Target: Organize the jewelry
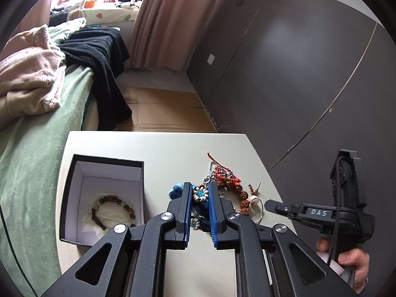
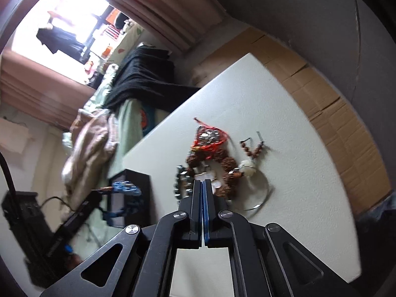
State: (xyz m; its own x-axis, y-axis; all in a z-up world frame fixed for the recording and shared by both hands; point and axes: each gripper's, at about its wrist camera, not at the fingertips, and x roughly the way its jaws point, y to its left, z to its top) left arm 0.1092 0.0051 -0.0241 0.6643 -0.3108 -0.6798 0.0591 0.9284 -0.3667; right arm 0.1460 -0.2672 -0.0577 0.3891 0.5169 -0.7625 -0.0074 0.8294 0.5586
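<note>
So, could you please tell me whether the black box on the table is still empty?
No, the black box already holds a beaded bracelet lying on its white lining.

Left gripper (image 1: 200, 189) angled down, jaws narrowly apart, clamped on blue bead piece; right gripper (image 2: 202, 185) angled down, jaws fully closed, empty.

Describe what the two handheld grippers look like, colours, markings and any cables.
Both are black scissor-linkage tools with silver round pivot bolts and blue-lined fingers. The left gripper and the right gripper look alike in build. Seen from the left wrist camera, the right one has a black handle body with white "DAS" lettering and a black braided cable running down it. No sleeve is visible.
</note>
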